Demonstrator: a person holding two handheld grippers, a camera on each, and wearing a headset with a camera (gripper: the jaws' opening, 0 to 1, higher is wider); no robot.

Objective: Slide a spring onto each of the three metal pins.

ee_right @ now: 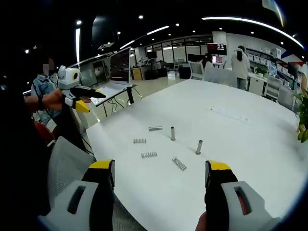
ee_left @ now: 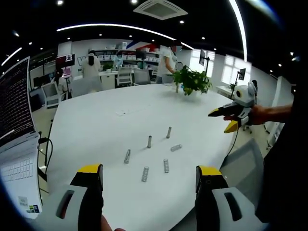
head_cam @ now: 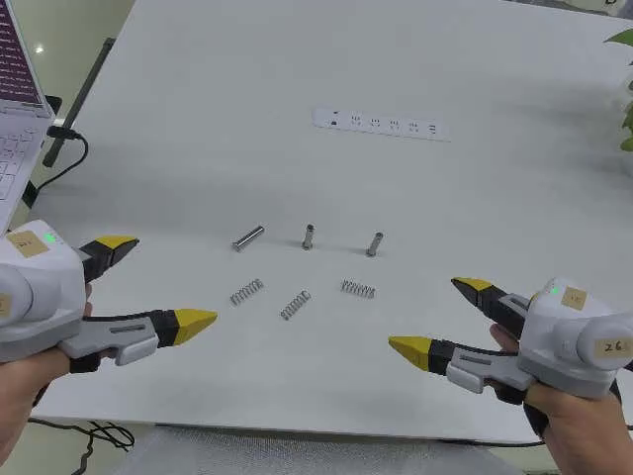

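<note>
Springs (head_cam: 296, 305) beside pins (head_cam: 308, 237) | left gripper (head_cam: 168, 280) jaws wide | right gripper (head_cam: 427, 314) jaws wide

– What colours are yours?
– My left tongs (head_cam: 163, 280) and right tongs (head_cam: 433, 315) are white at the body, then black and grey, ending in yellow tips.
– And around them?
– The desk (head_cam: 297, 59) is plain white. The pins (head_cam: 308, 237) are shiny silver-grey and the springs (head_cam: 295, 305) a duller grey. The power strip (head_cam: 381, 124) is white, the plant (ee_left: 191, 79) green.

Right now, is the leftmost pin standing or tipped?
Tipped: the leftmost pin lies flat on the table; the middle pin and right pin stand upright.
</note>
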